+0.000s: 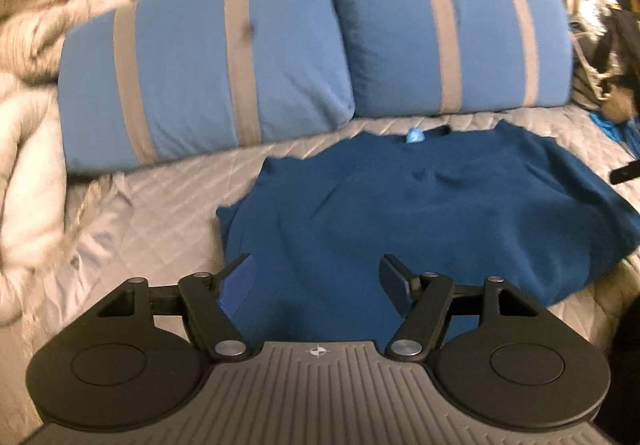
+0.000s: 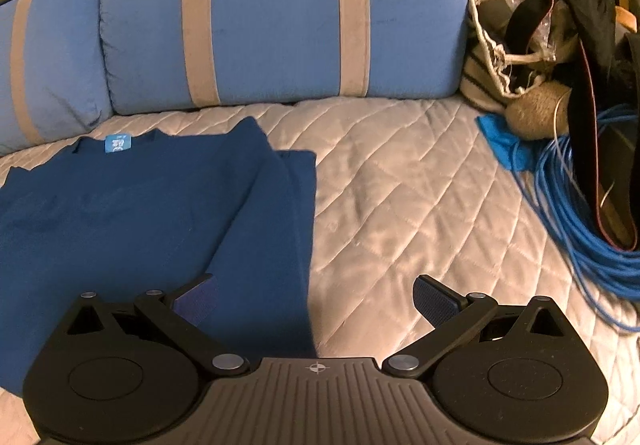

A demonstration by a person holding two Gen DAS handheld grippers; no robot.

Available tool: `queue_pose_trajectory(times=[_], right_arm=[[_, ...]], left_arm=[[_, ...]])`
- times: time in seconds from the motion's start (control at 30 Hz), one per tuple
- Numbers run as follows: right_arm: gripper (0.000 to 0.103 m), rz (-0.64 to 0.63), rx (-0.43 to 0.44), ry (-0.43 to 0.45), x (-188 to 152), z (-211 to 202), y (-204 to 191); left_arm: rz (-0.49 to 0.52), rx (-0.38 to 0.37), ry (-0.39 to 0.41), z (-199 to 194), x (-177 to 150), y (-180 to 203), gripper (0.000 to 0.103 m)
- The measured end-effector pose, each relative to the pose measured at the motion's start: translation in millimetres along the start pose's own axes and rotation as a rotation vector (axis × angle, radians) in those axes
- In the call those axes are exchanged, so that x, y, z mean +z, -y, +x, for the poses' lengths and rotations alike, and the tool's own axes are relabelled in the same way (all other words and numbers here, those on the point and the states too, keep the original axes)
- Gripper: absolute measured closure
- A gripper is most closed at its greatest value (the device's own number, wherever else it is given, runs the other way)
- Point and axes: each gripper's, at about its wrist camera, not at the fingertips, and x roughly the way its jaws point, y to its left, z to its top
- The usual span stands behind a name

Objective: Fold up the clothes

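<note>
A dark blue shirt (image 1: 400, 213) lies spread on the grey quilted bed, collar and light blue tag (image 1: 414, 135) toward the pillows. In the right wrist view the shirt (image 2: 132, 221) fills the left half, its right side folded inward along a straight edge, tag (image 2: 117, 143) at the top. My left gripper (image 1: 318, 277) is open and empty, hovering over the shirt's near left part. My right gripper (image 2: 320, 301) is open and empty, above the shirt's right edge, one finger over cloth, the other over the quilt.
Two blue pillows with grey stripes (image 1: 208, 77) (image 2: 280, 17) line the head of the bed. A beige blanket (image 1: 24, 149) is heaped at the left. A coil of blue cable (image 2: 580, 221), bags and clutter (image 2: 560, 25) sit at the right. Bare quilt (image 2: 400, 185) lies right of the shirt.
</note>
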Motion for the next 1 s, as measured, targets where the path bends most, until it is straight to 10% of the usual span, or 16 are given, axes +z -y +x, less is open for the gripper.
queue_pose_trajectory(times=[0.63, 1.0], right_arm=[[0.0, 0.081, 0.196, -0.058, -37.6, -7.9, 43.0], [0.004, 0.548, 0.52, -0.222, -67.6, 9.6, 97.9]], left_arm=[[-0.193, 0.021, -0.047, -2.2, -41.7, 15.2, 0.03], [0.039, 0.039, 0.03, -8.8, -44.6, 46.2, 0.03]])
